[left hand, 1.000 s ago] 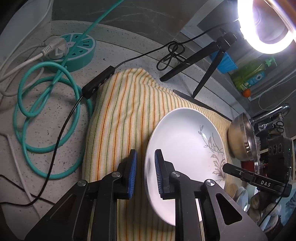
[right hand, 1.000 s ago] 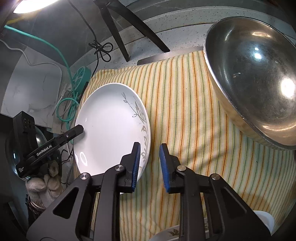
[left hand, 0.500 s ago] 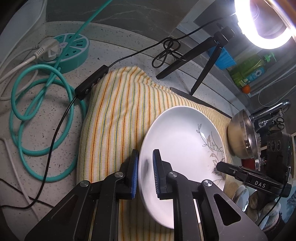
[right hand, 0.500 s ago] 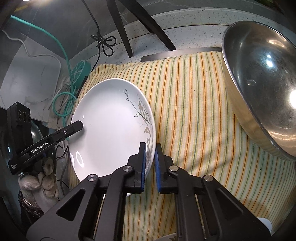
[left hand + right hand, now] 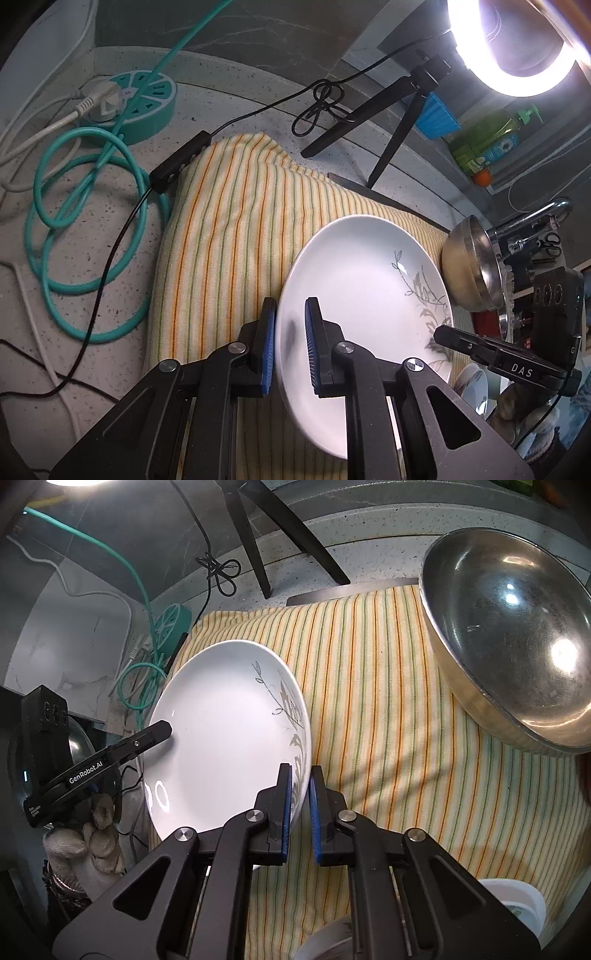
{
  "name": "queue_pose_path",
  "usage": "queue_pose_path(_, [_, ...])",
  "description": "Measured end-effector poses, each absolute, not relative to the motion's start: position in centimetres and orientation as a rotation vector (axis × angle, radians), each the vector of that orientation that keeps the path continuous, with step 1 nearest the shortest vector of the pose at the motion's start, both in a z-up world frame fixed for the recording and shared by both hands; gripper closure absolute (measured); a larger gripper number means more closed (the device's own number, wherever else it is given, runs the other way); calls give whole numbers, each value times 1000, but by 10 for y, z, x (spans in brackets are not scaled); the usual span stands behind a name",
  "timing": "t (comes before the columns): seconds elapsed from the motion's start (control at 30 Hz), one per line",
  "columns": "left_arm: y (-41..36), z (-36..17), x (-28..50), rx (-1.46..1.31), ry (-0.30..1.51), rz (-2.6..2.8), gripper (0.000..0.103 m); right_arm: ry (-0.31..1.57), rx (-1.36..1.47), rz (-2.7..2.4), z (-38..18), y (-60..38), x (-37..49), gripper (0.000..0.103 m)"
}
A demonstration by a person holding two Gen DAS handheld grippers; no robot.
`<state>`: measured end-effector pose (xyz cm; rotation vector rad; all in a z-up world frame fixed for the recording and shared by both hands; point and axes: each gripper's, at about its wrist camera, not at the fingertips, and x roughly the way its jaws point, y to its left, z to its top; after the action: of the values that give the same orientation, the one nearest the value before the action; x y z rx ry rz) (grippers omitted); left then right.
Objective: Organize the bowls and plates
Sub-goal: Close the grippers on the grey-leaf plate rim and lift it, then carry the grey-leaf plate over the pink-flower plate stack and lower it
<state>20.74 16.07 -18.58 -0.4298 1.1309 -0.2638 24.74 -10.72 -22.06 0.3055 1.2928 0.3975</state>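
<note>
Pinching the near-left rim of the white plate (image 5: 362, 280), the left gripper (image 5: 290, 339) has its blue pads closed on the edge; the plate sits tilted over the striped cloth (image 5: 229, 229), with the steel bowl (image 5: 471, 266) just beyond it

From the right wrist, the right gripper (image 5: 300, 805) is likewise clamped on the plate's opposite rim by the leaf pattern, the left gripper's fingers (image 5: 155, 734) touching the far edge, the bowl resting on the cloth at right

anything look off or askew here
The striped cloth is rumpled, humped at its far corner, with a black cable's control box lying on its edge. The white plate is tilted, pinched at opposite rims by both grippers. Nothing looks spilled or broken.
</note>
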Motion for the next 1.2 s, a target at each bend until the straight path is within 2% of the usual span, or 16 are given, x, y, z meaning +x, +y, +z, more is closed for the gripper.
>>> queue_pose_path(0.67, [113, -138, 159, -382, 1055, -347, 90, 1208, 364, 402, -166, -165, 179, 94])
queue_pose_path(1.2, [40, -142, 120, -353, 1096, -464, 90, 1223, 426, 316, -173, -239, 117, 94])
